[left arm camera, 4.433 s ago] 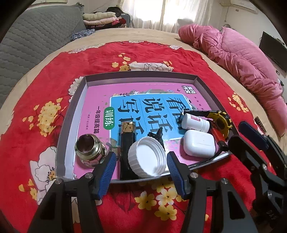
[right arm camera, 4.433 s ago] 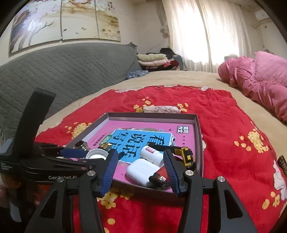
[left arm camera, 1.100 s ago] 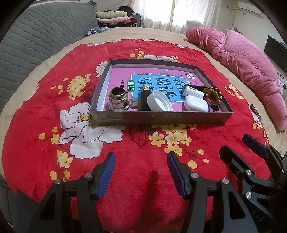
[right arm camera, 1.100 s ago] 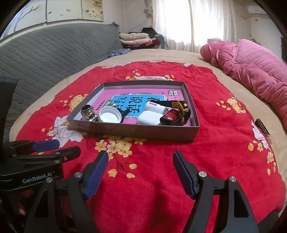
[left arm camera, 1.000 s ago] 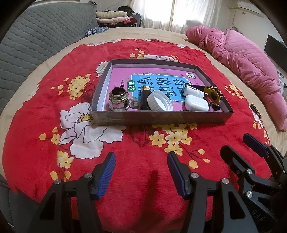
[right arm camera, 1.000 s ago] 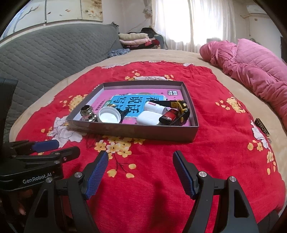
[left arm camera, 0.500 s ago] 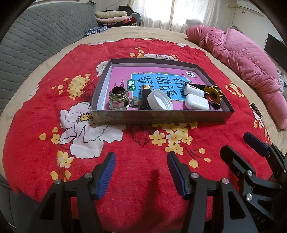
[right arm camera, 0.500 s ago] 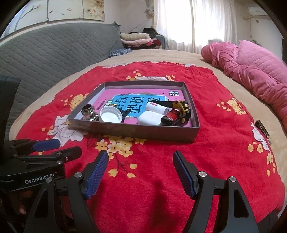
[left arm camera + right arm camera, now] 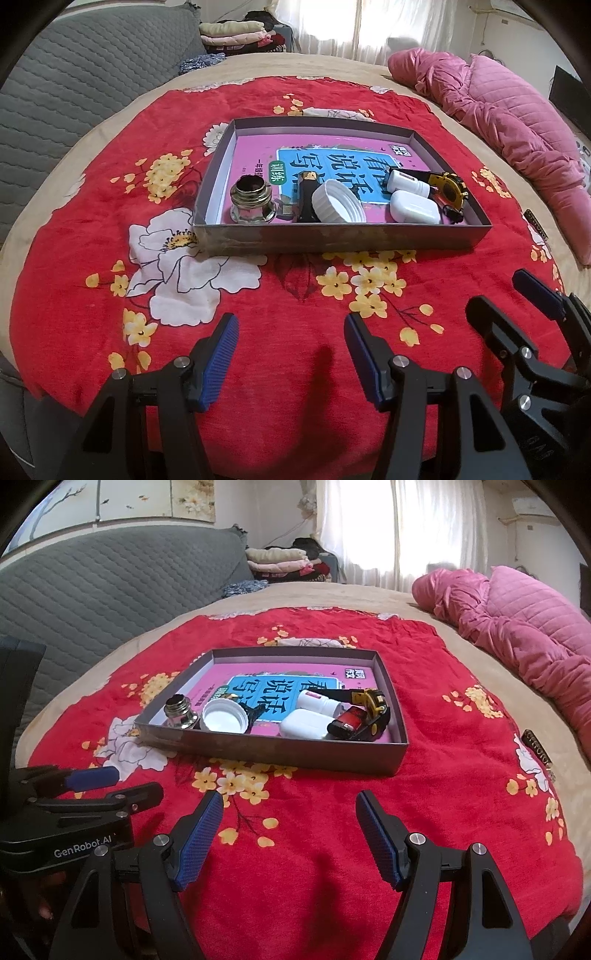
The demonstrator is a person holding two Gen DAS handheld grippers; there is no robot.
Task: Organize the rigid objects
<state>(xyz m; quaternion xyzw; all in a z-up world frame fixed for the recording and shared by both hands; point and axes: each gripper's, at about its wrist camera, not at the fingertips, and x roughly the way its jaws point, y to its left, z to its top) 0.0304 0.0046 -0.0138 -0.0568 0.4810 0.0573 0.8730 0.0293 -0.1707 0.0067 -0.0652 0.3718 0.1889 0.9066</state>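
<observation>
Lying crosswise, long side nearest: tray (image 9: 343,242).

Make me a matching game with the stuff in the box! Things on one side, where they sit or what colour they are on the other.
Things:
1. glass jar
2. white cap
3. white case
4. book

Clues:
A. lies flat under everything, pink and blue cover
B. stands at the left end of the box, open mouth up
C. smooth and rounded, toward the right end
D. ribbed edge, leans on a black thing in the middle

Pairs: 1-B, 2-D, 3-C, 4-A
</observation>
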